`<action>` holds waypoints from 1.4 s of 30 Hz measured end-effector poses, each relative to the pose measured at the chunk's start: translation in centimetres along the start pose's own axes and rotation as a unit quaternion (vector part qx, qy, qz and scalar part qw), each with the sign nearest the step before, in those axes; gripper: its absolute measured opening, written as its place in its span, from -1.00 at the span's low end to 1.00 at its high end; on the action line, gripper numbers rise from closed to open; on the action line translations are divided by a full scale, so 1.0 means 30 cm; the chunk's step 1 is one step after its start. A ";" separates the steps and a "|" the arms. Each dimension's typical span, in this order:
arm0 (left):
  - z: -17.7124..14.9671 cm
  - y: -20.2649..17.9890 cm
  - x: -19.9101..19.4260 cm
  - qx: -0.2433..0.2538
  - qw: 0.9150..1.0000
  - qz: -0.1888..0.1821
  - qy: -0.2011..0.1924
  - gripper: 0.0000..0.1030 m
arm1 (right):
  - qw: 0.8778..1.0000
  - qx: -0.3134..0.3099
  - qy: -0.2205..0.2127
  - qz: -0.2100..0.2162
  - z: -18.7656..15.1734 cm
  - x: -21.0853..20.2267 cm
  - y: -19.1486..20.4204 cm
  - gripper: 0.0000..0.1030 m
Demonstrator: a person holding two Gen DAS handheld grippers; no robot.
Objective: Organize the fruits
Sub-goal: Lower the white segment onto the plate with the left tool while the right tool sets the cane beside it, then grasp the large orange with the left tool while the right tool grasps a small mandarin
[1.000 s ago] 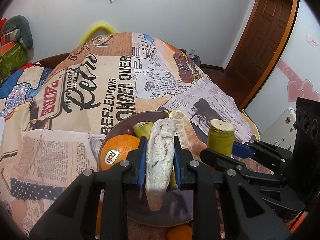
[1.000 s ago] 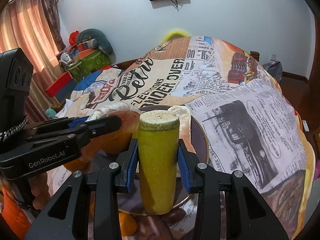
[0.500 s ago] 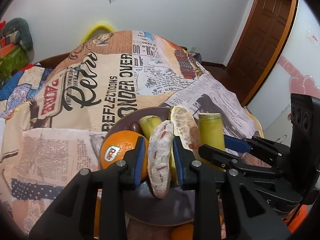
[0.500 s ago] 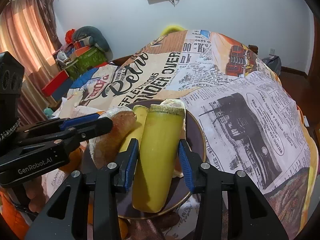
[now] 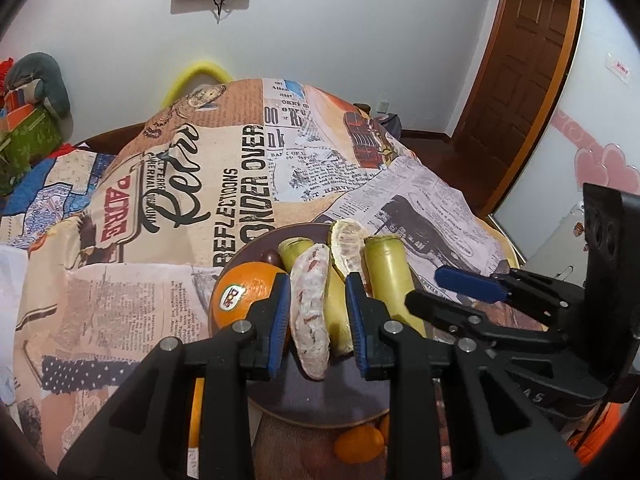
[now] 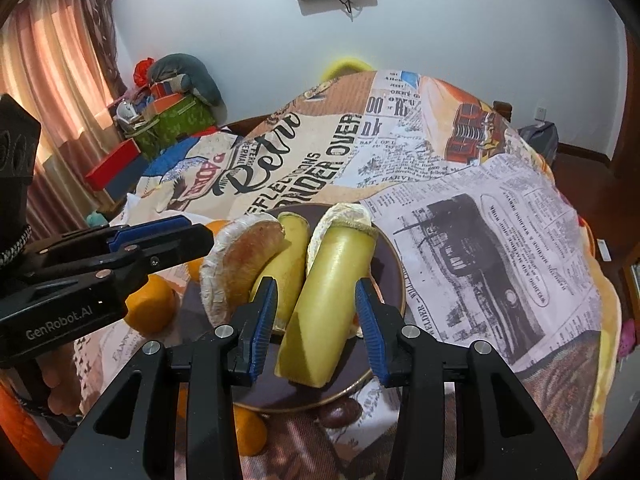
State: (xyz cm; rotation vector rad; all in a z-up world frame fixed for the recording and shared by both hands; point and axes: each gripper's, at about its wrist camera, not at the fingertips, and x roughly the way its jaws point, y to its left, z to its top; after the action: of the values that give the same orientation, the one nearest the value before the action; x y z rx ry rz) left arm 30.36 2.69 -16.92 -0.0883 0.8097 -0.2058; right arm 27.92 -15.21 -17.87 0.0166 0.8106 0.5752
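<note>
A dark round plate (image 5: 312, 396) (image 6: 388, 256) lies on the newspaper-print cloth. My left gripper (image 5: 318, 312) is open around a peeled pomelo segment (image 5: 310, 316) (image 6: 236, 264) that rests on the plate. My right gripper (image 6: 316, 316) is open around a yellow-green sugarcane piece (image 6: 328, 304) (image 5: 390, 280) lying on the plate. A second cane piece (image 5: 320, 280) (image 6: 286, 264) and another pomelo segment (image 5: 348, 244) lie between them. A large orange (image 5: 244, 292) with a sticker sits at the plate's left.
A small dark fruit (image 5: 271, 257) sits at the plate's far rim. Small oranges (image 5: 358, 444) (image 6: 150, 308) and a dark fruit (image 6: 340, 412) lie beside the plate. The cloth-covered table (image 6: 480, 220) stretches behind. Boxes (image 6: 176, 120) stand far left, a door (image 5: 520, 60) far right.
Both grippers lowered their fruit onto the plate and opened. The pomelo segment and the cane piece now lie on the plate with gaps to the pads.
</note>
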 end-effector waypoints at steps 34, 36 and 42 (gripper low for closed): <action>-0.257 0.253 -0.126 -0.048 0.993 0.083 0.063 0.33 | 0.999 0.010 0.021 -0.024 -0.152 -0.099 0.094 -0.15; -0.260 0.260 -0.097 -0.046 0.993 0.084 0.072 0.33 | 0.999 0.018 0.028 -0.022 -0.168 -0.091 0.087 -0.15; -0.250 0.273 -0.027 -0.045 0.992 0.085 0.081 0.35 | 0.998 0.030 0.045 -0.021 -0.199 -0.073 0.078 -0.15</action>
State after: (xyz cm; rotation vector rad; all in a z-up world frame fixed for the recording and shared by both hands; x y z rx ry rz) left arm 25.59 10.85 -22.77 -0.0880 0.9845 -0.0150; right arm 21.50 -15.51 -20.02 0.0284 0.9140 0.5144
